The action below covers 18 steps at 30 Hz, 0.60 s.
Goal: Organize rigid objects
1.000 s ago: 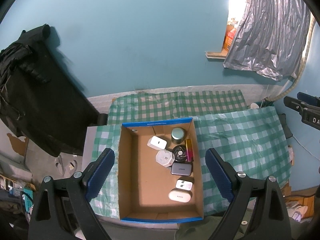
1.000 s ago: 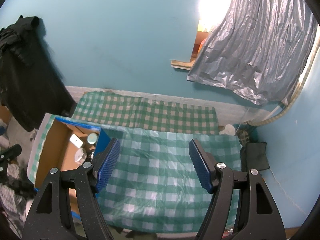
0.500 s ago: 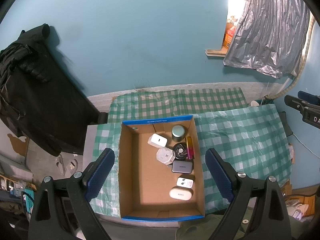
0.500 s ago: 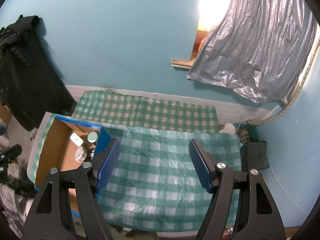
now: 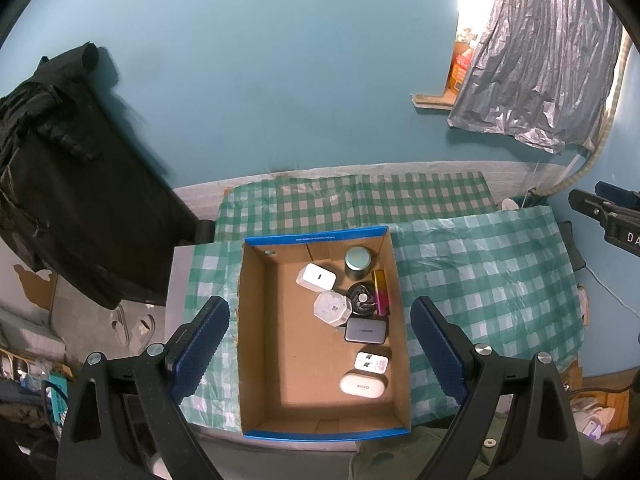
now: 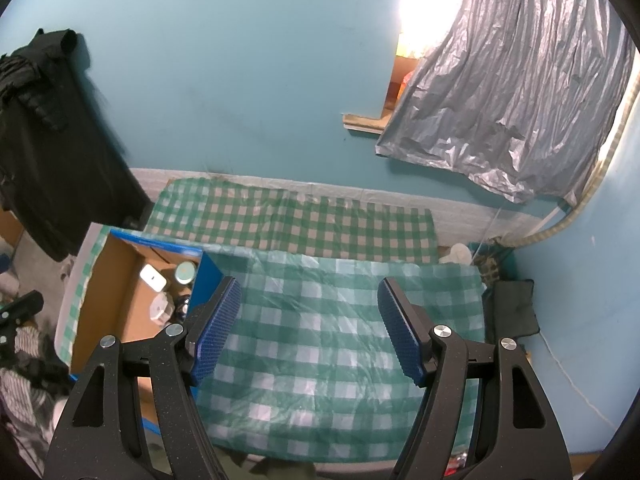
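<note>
Rigid items sit in the cardboard box [image 5: 280,340], lined up along its right wall: white charger [image 5: 316,277], teal-lidded tin [image 5: 359,263], mini fan [image 5: 361,299], grey UGREEN charger [image 5: 367,331], white KINYO case [image 5: 363,385]. Box's long axis runs away from me. My left gripper [image 5: 320,350] hangs above it, jaws released, nothing between them; it's the nearer one. My right gripper [image 6: 310,328] is open and empty over bare checked tablecloth [image 6: 340,360], box off to its left.
</note>
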Motion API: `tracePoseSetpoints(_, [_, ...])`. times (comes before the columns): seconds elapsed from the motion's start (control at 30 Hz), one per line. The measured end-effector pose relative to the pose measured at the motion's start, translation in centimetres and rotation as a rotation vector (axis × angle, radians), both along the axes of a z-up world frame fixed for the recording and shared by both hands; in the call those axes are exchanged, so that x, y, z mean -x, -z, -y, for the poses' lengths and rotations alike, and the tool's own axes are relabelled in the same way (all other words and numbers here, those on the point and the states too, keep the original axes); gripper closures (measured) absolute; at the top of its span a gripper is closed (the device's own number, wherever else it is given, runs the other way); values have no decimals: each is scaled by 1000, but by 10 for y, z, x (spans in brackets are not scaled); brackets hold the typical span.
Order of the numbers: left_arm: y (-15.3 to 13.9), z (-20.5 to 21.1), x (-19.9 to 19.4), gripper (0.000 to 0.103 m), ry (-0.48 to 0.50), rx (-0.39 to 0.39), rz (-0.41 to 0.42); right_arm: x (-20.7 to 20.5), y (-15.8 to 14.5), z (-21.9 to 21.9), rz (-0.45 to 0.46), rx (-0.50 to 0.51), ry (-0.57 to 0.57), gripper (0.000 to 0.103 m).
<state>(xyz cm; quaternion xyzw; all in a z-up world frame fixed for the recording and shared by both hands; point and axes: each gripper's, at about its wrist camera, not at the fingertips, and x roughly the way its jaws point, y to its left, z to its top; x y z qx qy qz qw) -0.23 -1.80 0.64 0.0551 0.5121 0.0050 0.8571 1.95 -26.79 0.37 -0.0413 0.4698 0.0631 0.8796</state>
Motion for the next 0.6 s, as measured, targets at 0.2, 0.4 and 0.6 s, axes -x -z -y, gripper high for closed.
tracePoseSetpoints(0.2, [1, -2, -3, 10, -4, 0, -8, 0, 2, -2, -5, -1, 4, 33])
tracePoseSetpoints(0.4, [1, -2, -5, 10, 6, -7, -2, 1, 4, -4, -9, -3, 3, 33])
tracePoseSetpoints(0.6, [5, -4, -10, 10, -5, -2, -14, 0, 5, -5, -11, -4, 3, 33])
